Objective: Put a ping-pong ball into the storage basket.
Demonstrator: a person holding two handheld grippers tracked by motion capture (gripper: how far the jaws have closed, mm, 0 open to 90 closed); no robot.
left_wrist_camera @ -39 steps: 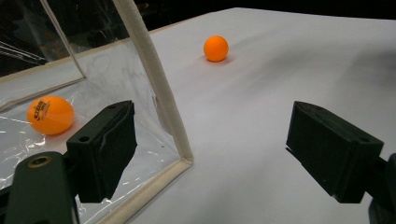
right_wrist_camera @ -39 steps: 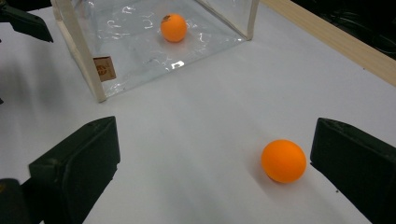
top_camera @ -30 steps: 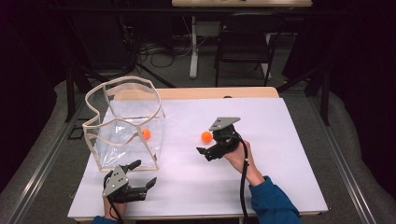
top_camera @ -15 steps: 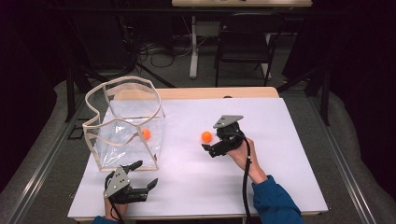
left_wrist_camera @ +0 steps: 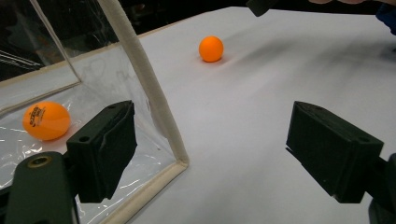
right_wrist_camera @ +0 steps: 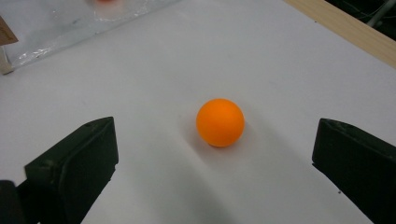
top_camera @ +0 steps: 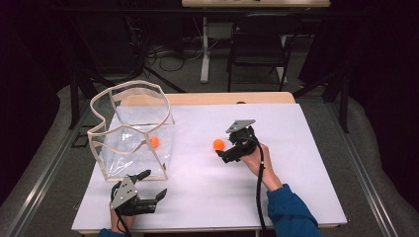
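The orange ball [top_camera: 218, 144] is the loose one, and it sits on the white table [top_camera: 306, 148] just ahead of my right gripper [top_camera: 226, 154].

Starting at the left: my left gripper [top_camera: 151, 188] rests near the front edge of the table with its jaws spread wide and nothing between them. Just ahead of it and to its left stands the clear container [top_camera: 131, 131], a soft see-through bin with a pale padded rim. In the left gripper view, one corner post of the container [left_wrist_camera: 144, 84] rises just past my left jaw, and a second orange ball [left_wrist_camera: 46, 121] lies inside on the clear floor (it carries some small print I cannot read). The loose orange ball [left_wrist_camera: 211, 48] shows farther off, well apart from this gripper.

Moving right: my right gripper is held by a hand [top_camera: 257, 158] in a blue sleeve [top_camera: 291, 212], jaws spread wide. In the right gripper view the orange ball [right_wrist_camera: 220, 122] lies between the two jaws' lines and a little beyond the tips, touching neither.
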